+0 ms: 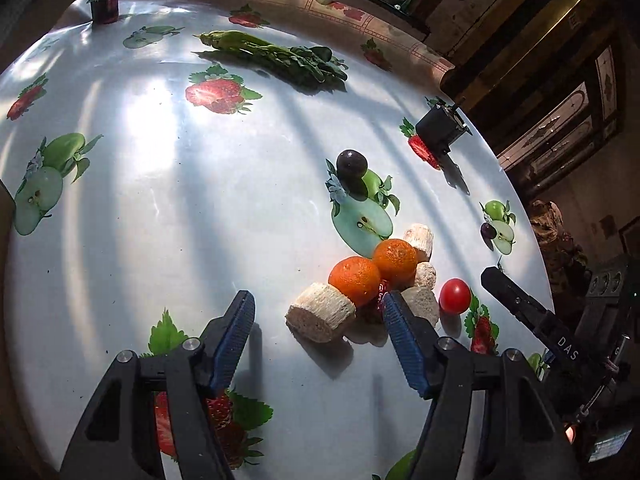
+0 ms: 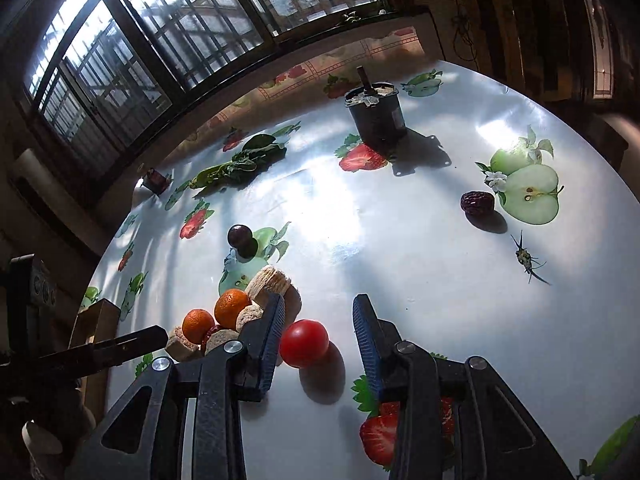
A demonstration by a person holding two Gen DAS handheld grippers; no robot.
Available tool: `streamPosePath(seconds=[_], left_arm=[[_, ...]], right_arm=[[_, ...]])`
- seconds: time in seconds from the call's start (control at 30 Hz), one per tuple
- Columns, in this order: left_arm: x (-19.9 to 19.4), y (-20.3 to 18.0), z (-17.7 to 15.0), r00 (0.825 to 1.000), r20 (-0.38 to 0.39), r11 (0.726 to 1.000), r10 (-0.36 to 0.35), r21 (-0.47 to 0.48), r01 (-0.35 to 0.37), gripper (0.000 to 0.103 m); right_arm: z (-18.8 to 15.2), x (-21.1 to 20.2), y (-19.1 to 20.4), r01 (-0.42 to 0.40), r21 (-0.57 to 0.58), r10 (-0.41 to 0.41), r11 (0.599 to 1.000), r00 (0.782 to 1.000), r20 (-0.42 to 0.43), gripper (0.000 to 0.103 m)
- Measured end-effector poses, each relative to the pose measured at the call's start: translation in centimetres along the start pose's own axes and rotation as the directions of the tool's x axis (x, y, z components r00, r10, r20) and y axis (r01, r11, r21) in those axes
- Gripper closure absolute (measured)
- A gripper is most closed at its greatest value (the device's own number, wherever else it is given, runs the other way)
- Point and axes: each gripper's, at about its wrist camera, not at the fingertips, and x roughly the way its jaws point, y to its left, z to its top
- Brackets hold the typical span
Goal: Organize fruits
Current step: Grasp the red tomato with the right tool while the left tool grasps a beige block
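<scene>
Two oranges (image 1: 354, 286) (image 2: 232, 306) lie in a heap with several pale cut stalk pieces (image 1: 320, 316) on the fruit-print table. My left gripper (image 1: 318, 314) is open, its fingers astride the nearest pale piece without pressing it. A red tomato (image 2: 304, 342) sits to the right of the heap, between the fingers of my open right gripper (image 2: 320, 320); it lies close against the left pad and clear of the right one. A dark plum (image 1: 351, 164) lies farther back. A red date (image 2: 477, 202) rests by a printed apple at the right.
Leafy greens (image 1: 276, 56) lie at the table's far side. A black motor (image 2: 376, 114) stands at the back right, another (image 1: 105, 4) at the far left corner. An insect (image 2: 526, 260) sits on the tablecloth (image 1: 200, 208). Barred windows (image 2: 160, 32) rise behind.
</scene>
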Motion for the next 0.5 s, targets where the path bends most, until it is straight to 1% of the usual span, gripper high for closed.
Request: streamPosePath(seconds=[0.1, 0.13, 0.2, 0.3, 0.37, 0.4, 0.5], left_arm=[[0.8, -0.4, -0.3, 1.0, -0.003, 1.0, 0.001, 0.027, -0.001, 0.037], [0.8, -0.7, -0.5, 1.0, 0.015, 0.999, 0.013, 0.051, -0.014, 0.037], [1.0, -1.3, -0.8, 0.999, 0.021, 0.995, 0.041, 0.095, -0.043, 0.037], [1.0, -1.8, -1.4, 0.997, 0.037, 0.988, 0.074, 0.133, -0.079, 0.038], [1.1, -2.2, -1.9, 0.994, 0.056, 0.981, 0.098, 0.16, -0.105, 0.046], [1.1, -2.4, -2.1, 0.992, 0.069, 0.977, 0.108, 0.176, -0.119, 0.047], [1.4, -3.2, -2.8, 0.983, 0.108, 0.957, 0.147, 0.235, -0.169, 0.047]], right_arm=[[-0.3, 0.7, 0.3, -0.016, -0.018, 0.016, 1.0, 1.0, -0.019, 0.065], [-0.5, 1.1, 0.4, -0.016, -0.024, 0.015, 1.0, 0.999, -0.034, 0.065], [-0.9, 2.0, 0.8, -0.01, -0.042, 0.008, 0.999, 0.998, -0.064, 0.065], [-1.5, 2.7, 2.1, 0.025, -0.104, -0.032, 0.994, 0.997, -0.069, 0.065], [-1.7, 2.8, 2.8, 0.054, -0.145, -0.064, 0.988, 0.996, -0.059, 0.065], [-1.9, 3.0, 3.1, 0.068, -0.164, -0.078, 0.984, 0.995, -0.057, 0.065], [-2.3, 3.2, 3.6, 0.106, -0.206, -0.118, 0.973, 0.992, -0.044, 0.065]])
